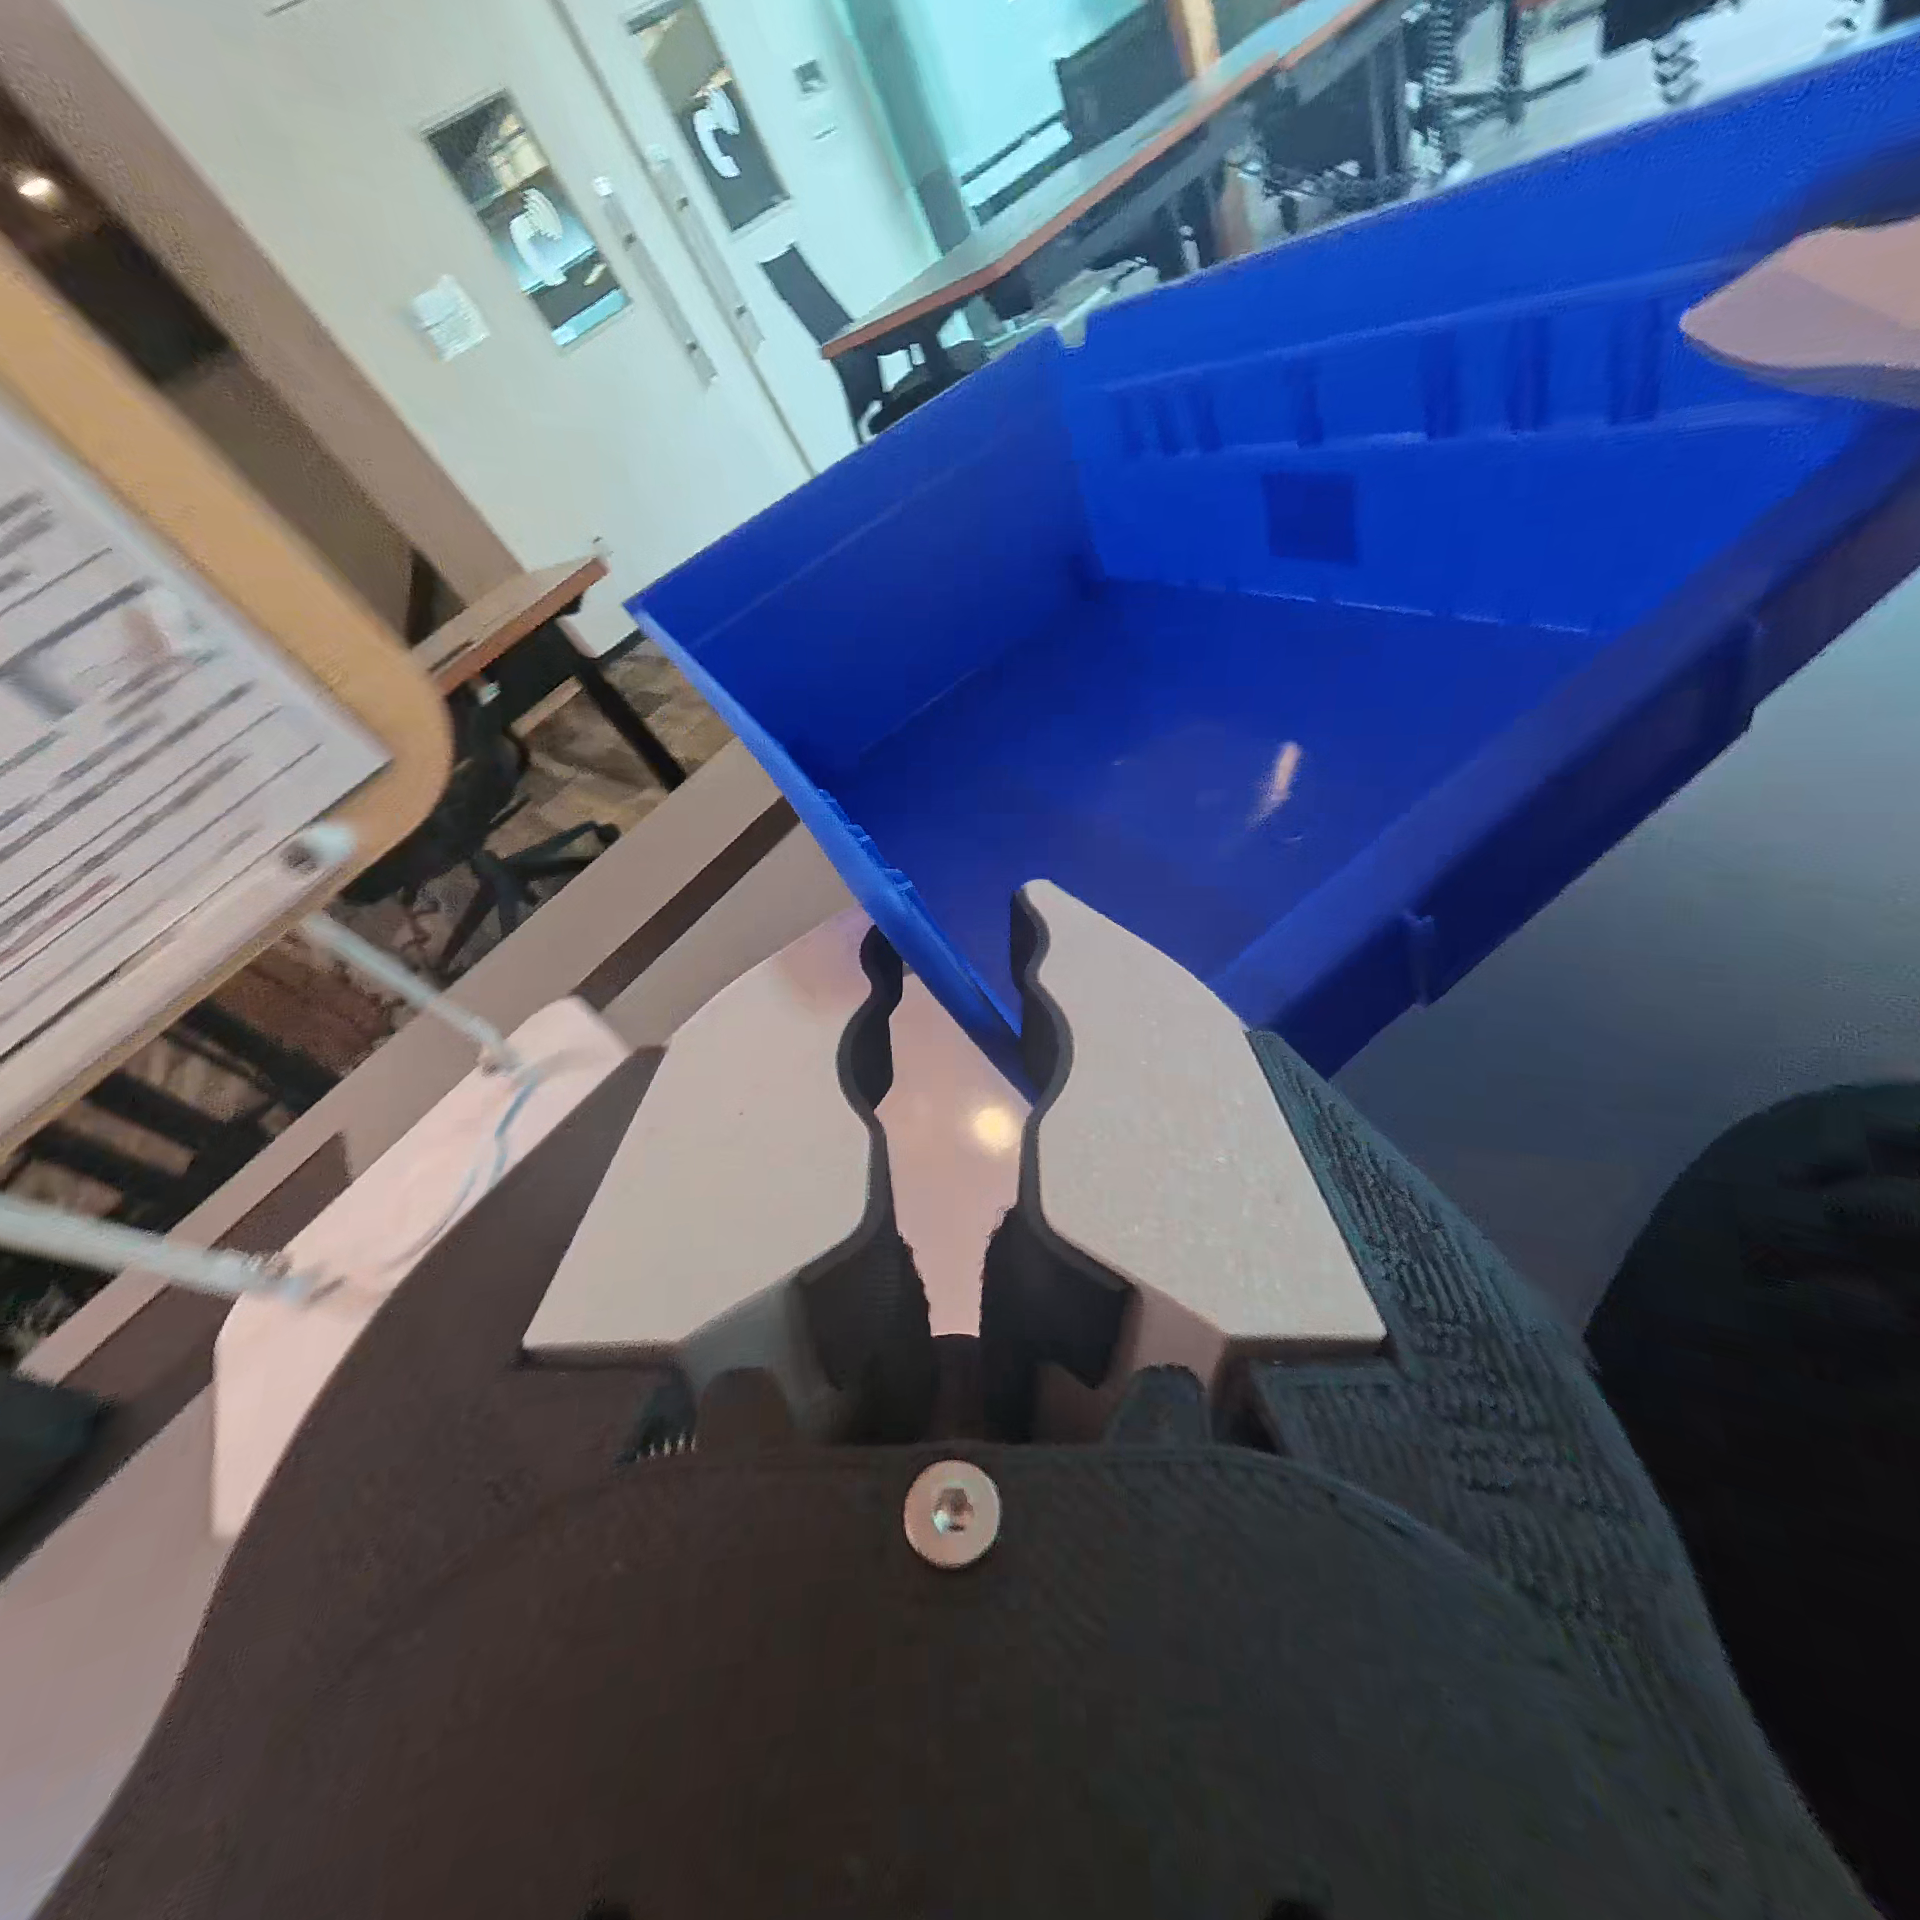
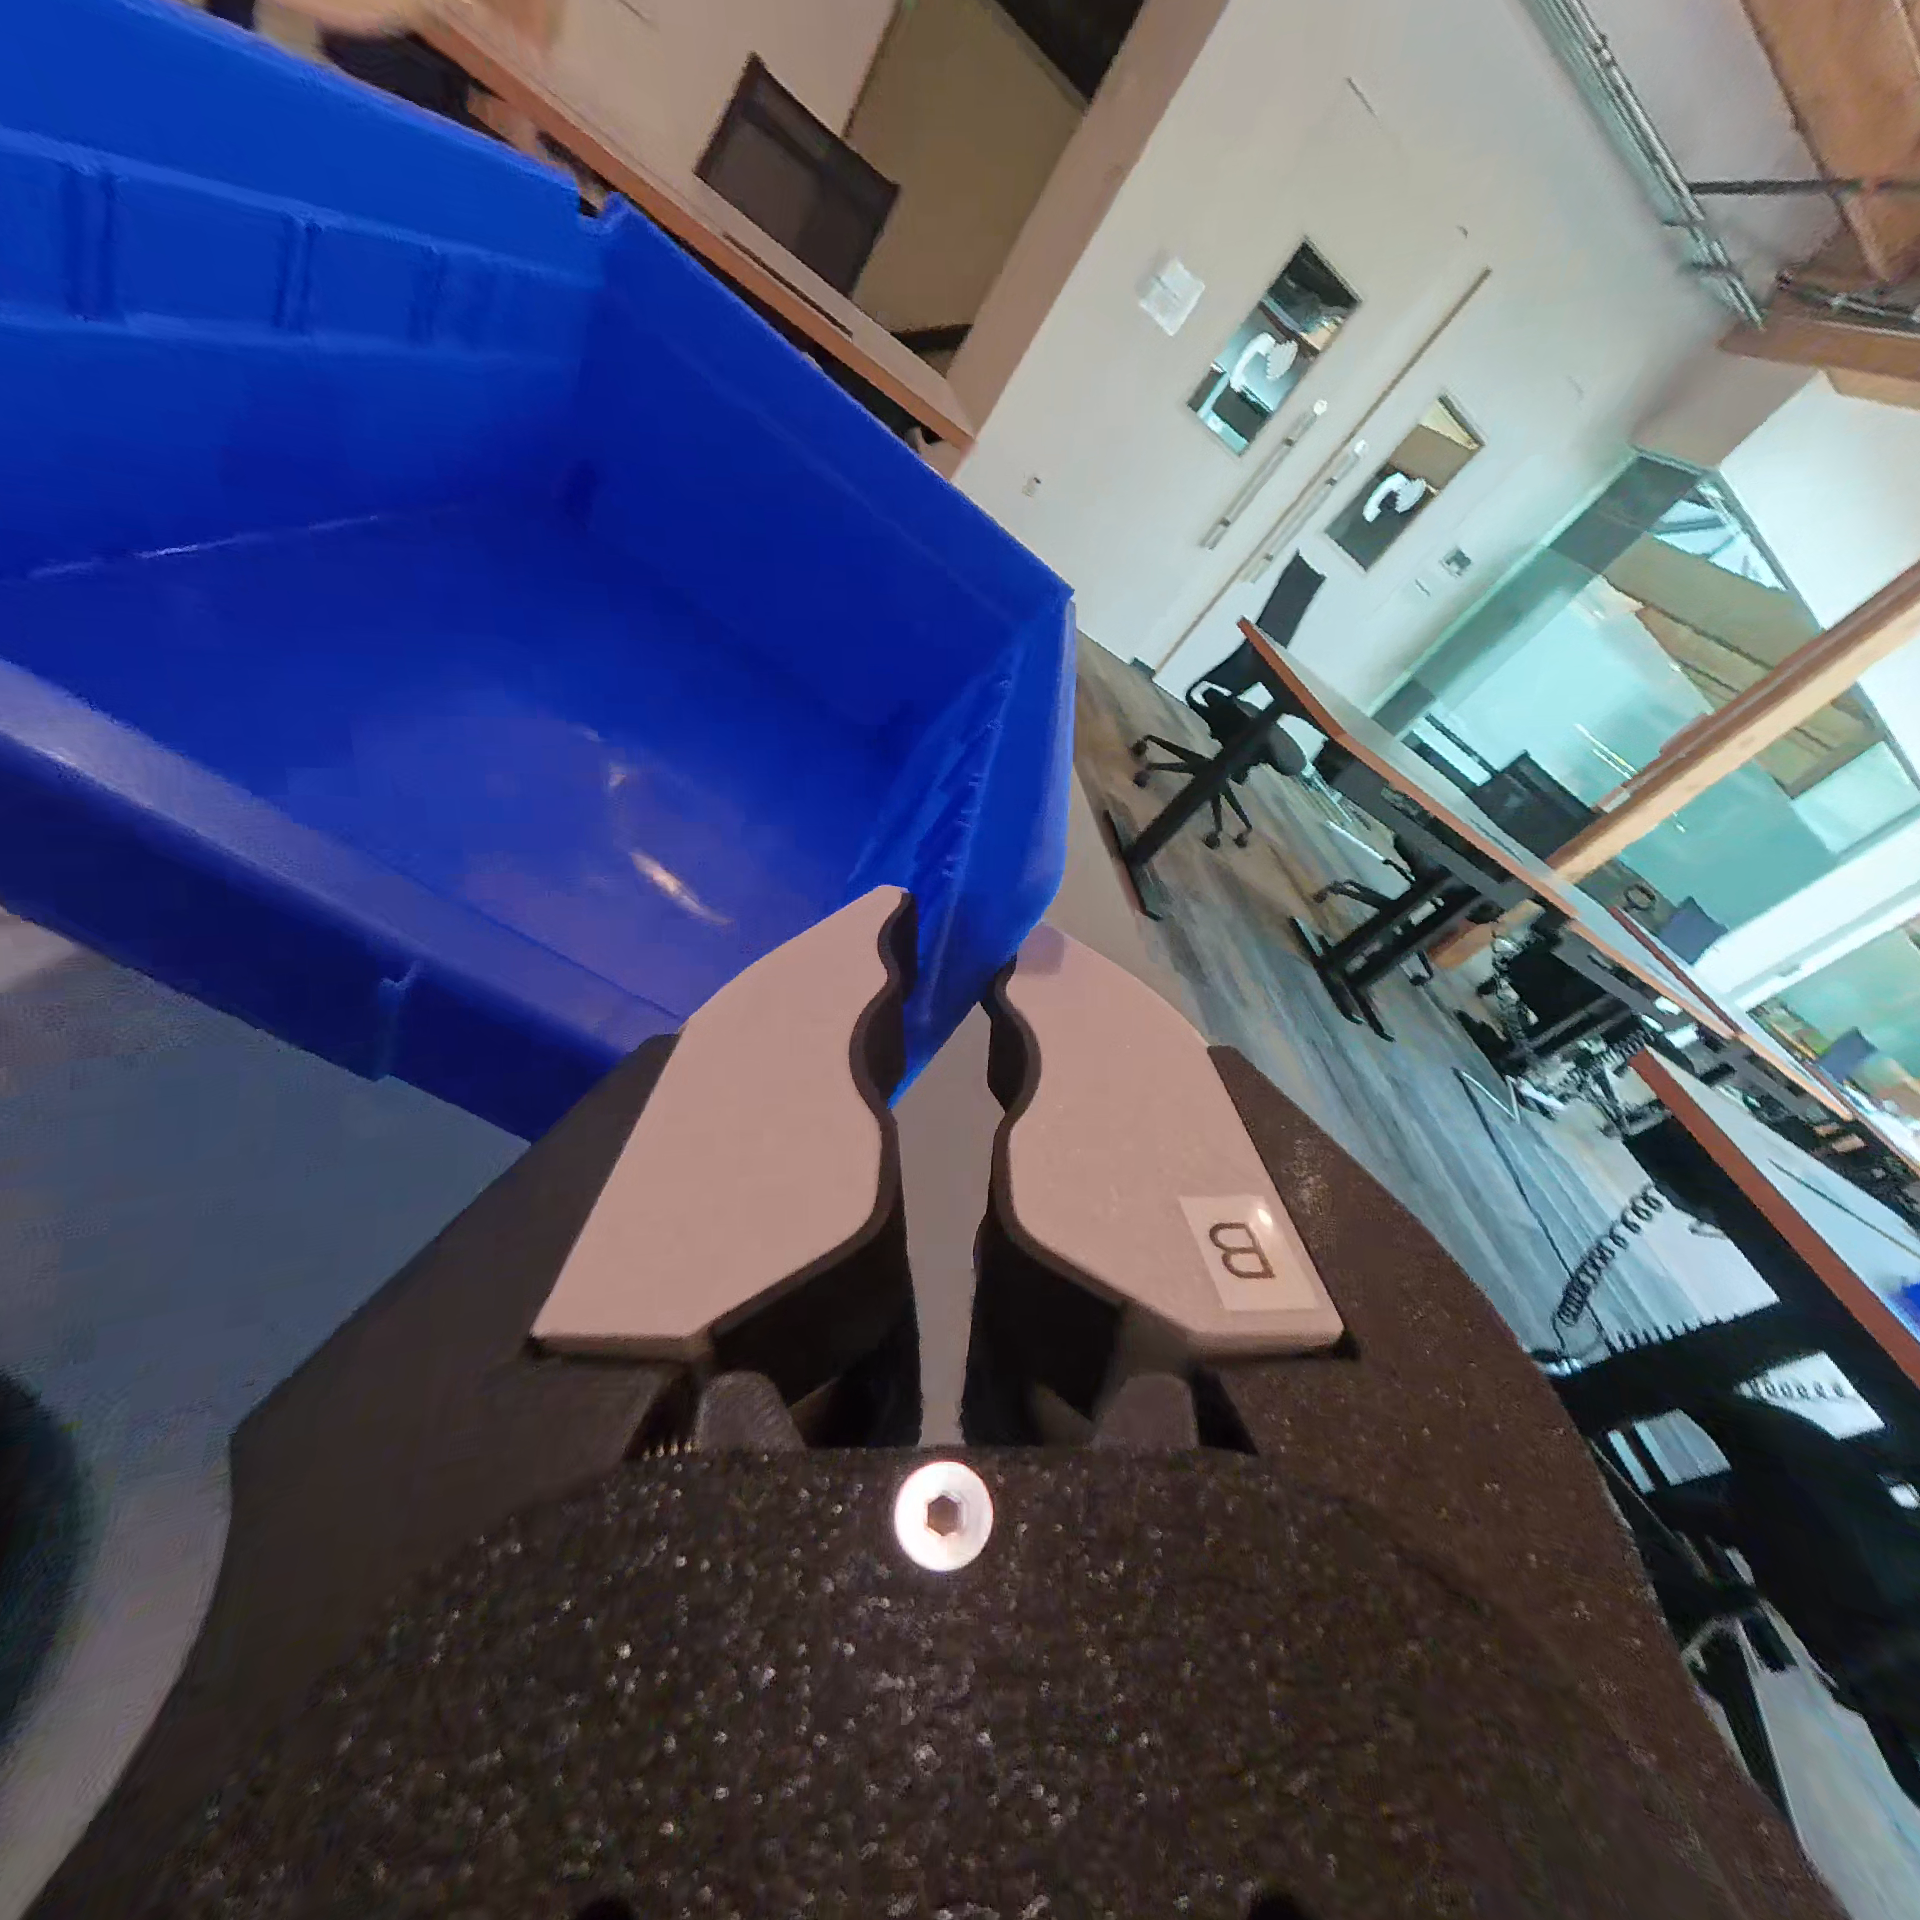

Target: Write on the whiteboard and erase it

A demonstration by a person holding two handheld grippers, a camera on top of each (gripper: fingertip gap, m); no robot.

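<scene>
Blue plastic bin is clamped by its side walls: left hand-held gripper on one, right hand-held gripper on the other. Bin interior is seen bare.

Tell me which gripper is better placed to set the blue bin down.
Neither alone: the left gripper and the right gripper each clamp a side wall of the empty blue bin, so both should probably lower together.

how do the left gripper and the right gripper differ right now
The left gripper grips the blue bin at one side wall; the right gripper grips the opposite wall. The right gripper has a small white sticker on one finger; the left gripper shows none. Both have pale fingers on black bodies, shut on the bin's rim.
</scene>
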